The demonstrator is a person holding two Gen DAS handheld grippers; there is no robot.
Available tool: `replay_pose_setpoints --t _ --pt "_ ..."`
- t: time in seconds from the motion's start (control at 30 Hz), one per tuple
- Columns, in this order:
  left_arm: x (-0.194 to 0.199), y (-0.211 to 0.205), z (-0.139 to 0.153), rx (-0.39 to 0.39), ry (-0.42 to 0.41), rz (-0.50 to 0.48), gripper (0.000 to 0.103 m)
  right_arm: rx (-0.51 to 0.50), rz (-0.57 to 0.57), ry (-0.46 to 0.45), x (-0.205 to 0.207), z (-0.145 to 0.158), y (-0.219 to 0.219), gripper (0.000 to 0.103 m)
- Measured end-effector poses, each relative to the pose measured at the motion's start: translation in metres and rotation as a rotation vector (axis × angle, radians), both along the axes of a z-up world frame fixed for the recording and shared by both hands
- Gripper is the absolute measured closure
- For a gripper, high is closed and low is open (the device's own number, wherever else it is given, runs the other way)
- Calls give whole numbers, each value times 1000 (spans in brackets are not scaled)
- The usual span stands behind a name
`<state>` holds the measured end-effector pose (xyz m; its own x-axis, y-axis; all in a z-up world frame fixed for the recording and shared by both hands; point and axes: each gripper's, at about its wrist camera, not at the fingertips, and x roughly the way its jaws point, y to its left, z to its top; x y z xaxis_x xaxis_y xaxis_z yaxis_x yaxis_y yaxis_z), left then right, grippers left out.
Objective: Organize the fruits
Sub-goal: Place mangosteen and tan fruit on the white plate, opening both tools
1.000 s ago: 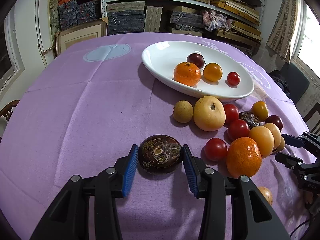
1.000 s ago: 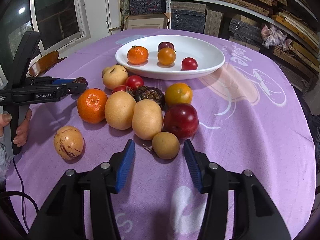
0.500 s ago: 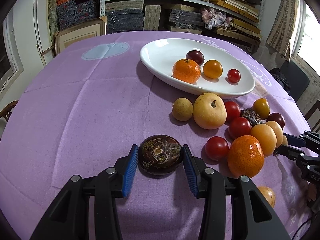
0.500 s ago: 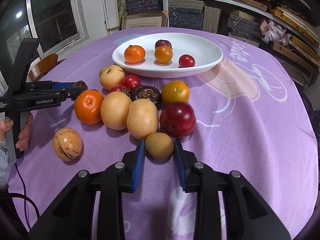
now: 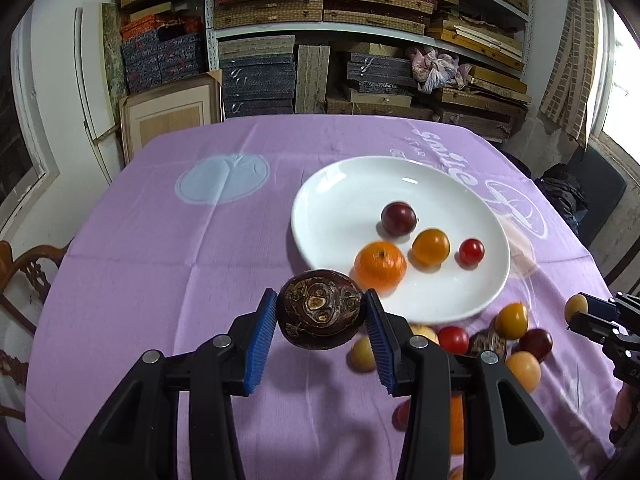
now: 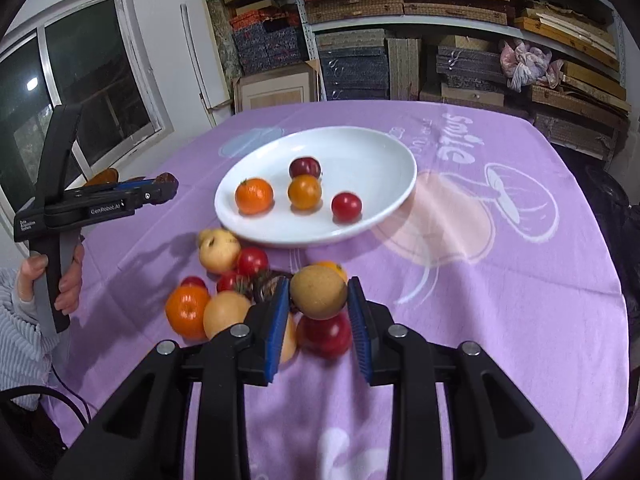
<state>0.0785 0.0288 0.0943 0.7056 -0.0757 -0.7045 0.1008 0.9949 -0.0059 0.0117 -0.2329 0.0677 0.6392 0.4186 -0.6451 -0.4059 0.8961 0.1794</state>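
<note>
Purple cloth covers the whole table, and both my grippers are raised above it with fruit in them. My left gripper pinches a dark brown mottled fruit between its blue pads, clear of the cloth and just short of the near rim of the white plate. My right gripper is clamped on a small tan round fruit, held up over the loose pile.

On the plate, in the left wrist view, I see four pieces: a mandarin nearest me, an orange tomato beside it, a red cherry tomato to its right, and a dark plum behind them.

The unsorted pile lies on the cloth just in front of the plate (blurred in both views, so I name only what reads clearly). From the right wrist camera: a pale yellow pear closest to the plate's rim, a red tomato touching it, a second mandarin at the left edge, a tan pear against it, and a red plum under the held fruit.
</note>
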Motion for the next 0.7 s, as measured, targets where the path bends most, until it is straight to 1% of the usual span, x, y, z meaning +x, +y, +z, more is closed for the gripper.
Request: replay_pose_setpoints --t 0.07,0.17,0.27,0.37,0.47,0.6,0.63,0.7 --pt "19 -7 5 6 -1 1 58 -8 2 -5 21 12 10 74" --pt "49 -15 -2 3 28 7 58 -8 15 16 54 14 28 74" --pt "77 -20 -20 1 75 14 58 -28 35 56 81 1 47 74" --pt "99 -21 -39 -3 119 16 58 -47 49 98 103 -20 59 74" --pt "113 -22 -52 -10 146 14 58 -53 43 108 110 -27 60 74" --pt "117 -20 -55 -24 155 28 58 -56 32 105 114 -32 57 73" --pt "114 -19 -53 -26 150 33 56 -54 28 94 112 -28 55 73" --pt "105 -15 -43 -25 133 39 56 -31 23 60 103 -14 46 73"
